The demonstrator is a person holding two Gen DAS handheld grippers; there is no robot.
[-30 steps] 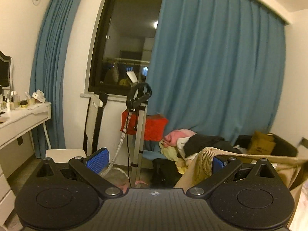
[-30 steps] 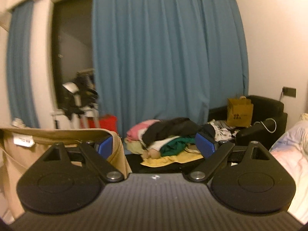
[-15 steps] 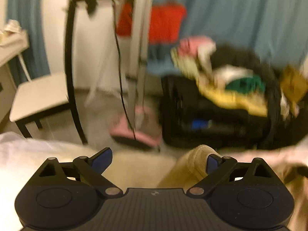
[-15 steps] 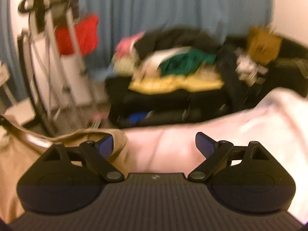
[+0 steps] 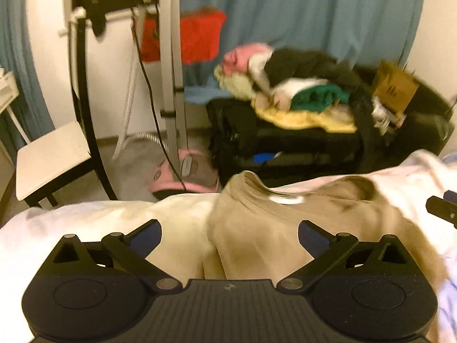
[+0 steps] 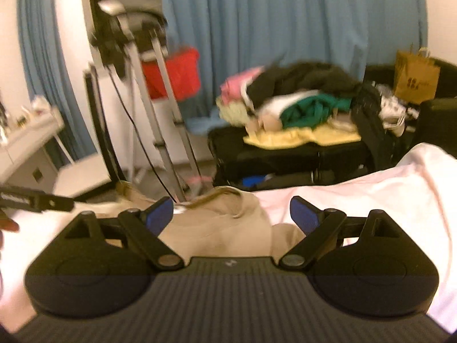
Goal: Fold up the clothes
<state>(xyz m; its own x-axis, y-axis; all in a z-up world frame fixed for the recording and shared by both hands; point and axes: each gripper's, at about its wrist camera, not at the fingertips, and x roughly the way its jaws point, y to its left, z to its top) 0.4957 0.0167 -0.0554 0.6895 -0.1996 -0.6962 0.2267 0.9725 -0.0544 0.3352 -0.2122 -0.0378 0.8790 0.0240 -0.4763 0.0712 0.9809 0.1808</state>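
Observation:
A tan garment [image 5: 285, 217] lies crumpled on the white bed [image 5: 85, 214], its collar with a white label turned up. My left gripper [image 5: 230, 233] is open just above it, fingers spread and holding nothing. In the right wrist view the same tan garment [image 6: 222, 225] lies between the spread fingers of my open right gripper [image 6: 231, 214]. The tip of the right gripper [image 5: 441, 207] shows at the right edge of the left view. The left gripper [image 6: 34, 198] shows at the left edge of the right view.
Beyond the bed's far edge stand a pile of clothes on a black sofa [image 5: 291, 100], a brown paper bag [image 5: 394, 85], a metal stand with cables [image 5: 171, 65], a white stool [image 5: 48, 157] and blue curtains [image 6: 285, 28]. A white dresser [image 6: 25, 143] is at left.
Both grippers came down from holding the tan garment up in the air and let it go onto the bed. The jaws now stand open above it.

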